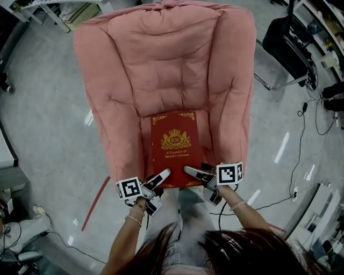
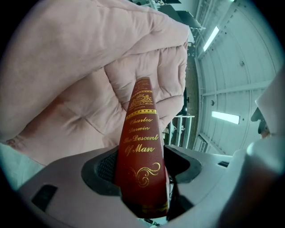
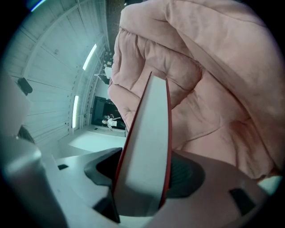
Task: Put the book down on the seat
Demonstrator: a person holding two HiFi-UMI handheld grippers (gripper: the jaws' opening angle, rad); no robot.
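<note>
Room's got a glossy grey floor (image 1: 48,123) that throws back streaks of the ceiling lights, with a big pink padded armchair (image 1: 161,64) parked right in the middle. Black cables (image 1: 301,156) snake over the floor on the right near a black chair (image 1: 287,40) and some cluttered shelving (image 1: 322,24). There's a red strip (image 1: 95,203) on the floor at lower left, and white table legs (image 1: 51,12) poke in at top left. Overhead it's a pale panelled ceiling (image 2: 240,75) with long strip lights (image 2: 217,34).
</note>
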